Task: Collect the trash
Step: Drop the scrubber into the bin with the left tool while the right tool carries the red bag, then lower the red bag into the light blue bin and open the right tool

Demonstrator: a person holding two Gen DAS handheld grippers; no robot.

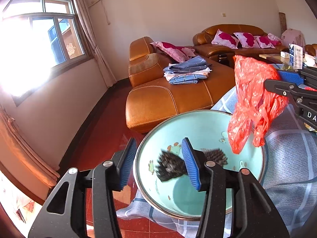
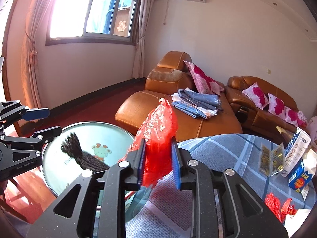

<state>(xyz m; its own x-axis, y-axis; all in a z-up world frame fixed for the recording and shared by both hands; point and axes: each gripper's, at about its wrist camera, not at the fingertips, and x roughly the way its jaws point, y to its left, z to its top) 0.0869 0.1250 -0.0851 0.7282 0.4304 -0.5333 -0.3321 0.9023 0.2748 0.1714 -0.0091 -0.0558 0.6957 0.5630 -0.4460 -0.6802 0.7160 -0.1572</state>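
A pale blue enamel basin (image 1: 200,129) with cartoon animals sits at the table's edge. A dark, ribbed piece of trash (image 1: 170,166) shows blurred inside it. My left gripper (image 1: 158,154) is open over the near rim, with nothing pressed between its blue pads. In the right wrist view the left gripper (image 2: 53,121) hovers at the basin's (image 2: 89,132) left side above the dark trash (image 2: 79,152). A crumpled red plastic bag (image 2: 158,138) stands loosely between the parted pads of my right gripper (image 2: 158,162). In the left wrist view the red bag (image 1: 249,91) hangs from the right gripper (image 1: 275,79) over the basin's right rim.
A blue checked cloth (image 2: 218,148) covers the table. On its right lie gold snack packets (image 2: 271,158), a white and blue box (image 2: 297,158) and red wrappers (image 2: 277,204). An orange leather sofa (image 1: 168,95) with folded cloth (image 1: 186,71) stands behind.
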